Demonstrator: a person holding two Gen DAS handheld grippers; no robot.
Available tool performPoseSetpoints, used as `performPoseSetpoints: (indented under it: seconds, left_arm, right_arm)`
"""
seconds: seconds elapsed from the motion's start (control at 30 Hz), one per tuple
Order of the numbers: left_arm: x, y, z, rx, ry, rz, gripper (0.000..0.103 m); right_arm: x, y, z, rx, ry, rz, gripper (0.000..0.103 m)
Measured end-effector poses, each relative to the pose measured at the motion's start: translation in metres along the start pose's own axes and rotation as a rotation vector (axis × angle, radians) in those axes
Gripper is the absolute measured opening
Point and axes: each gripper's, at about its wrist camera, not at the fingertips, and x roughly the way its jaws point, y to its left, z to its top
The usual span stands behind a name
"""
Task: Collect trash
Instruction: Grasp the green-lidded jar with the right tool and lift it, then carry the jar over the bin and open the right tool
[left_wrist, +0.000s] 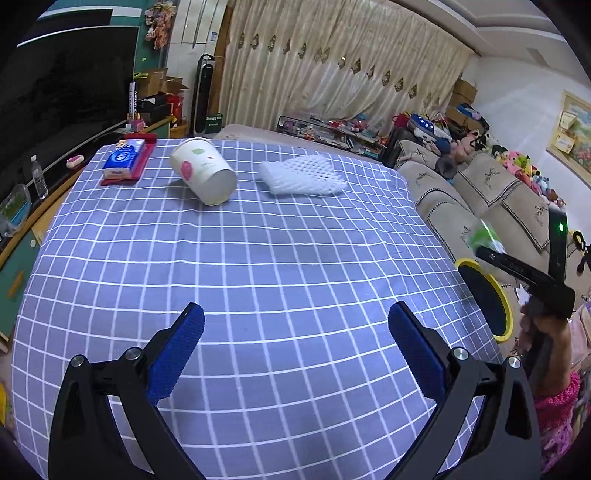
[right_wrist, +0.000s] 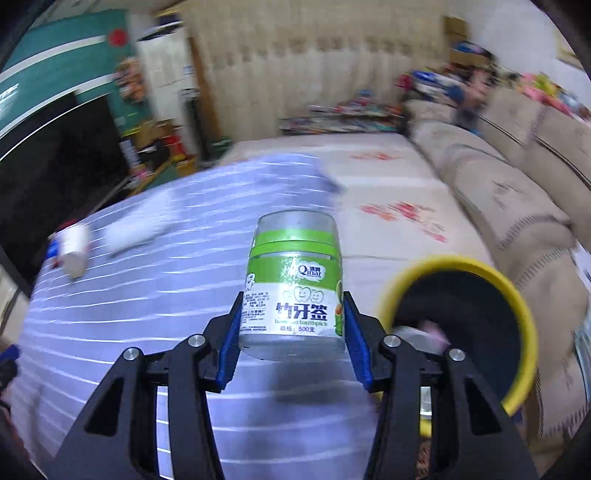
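Carrying a toothpick jar pinched in the right gripper jaws toward the yellow-rimmed bin; left gripper jaws are hanging spread; release over bin comes next.

Even indoor light; left view sharp, right view motion-blurred, fisheye-bent edges.

Left wrist view: set low behind the left gripper, angled down and forward across the checked cloth toward curtains and sofa. Right wrist view: also tilted down, off the table's right edge, very near a toothpick jar, blurred elsewhere. Shared by both: cloth, paper cup, foam net, yellow-rimmed bin, sofa, curtains.
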Motion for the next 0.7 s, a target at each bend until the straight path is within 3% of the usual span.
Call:
performPoseSetpoints:
  seconds: [0.3,0.47,0.5,0.7]
  left_arm:
    - [0.027,-0.027,0.008,0.049,0.047,-0.004,0.098]
    - [0.044,-0.037,0.014,0.063,0.072,0.000,0.098]
    - [0.048,-0.039,0.016,0.067,0.077,0.002,0.098]
    - [0.069,-0.044,0.033,0.098,0.100,0.011,0.098]
  right_arm:
    - [0.032,-0.119,-0.025,0.172,0.072,-0.161,0.047]
    - [0.055,-0.139,-0.035,0.198,0.117,-0.196,0.052]
    - [0.056,-0.142,-0.037,0.209,0.108,-0.197,0.059]
    - [0.048,-0.134,-0.033,0.191,0.049,-0.194,0.062]
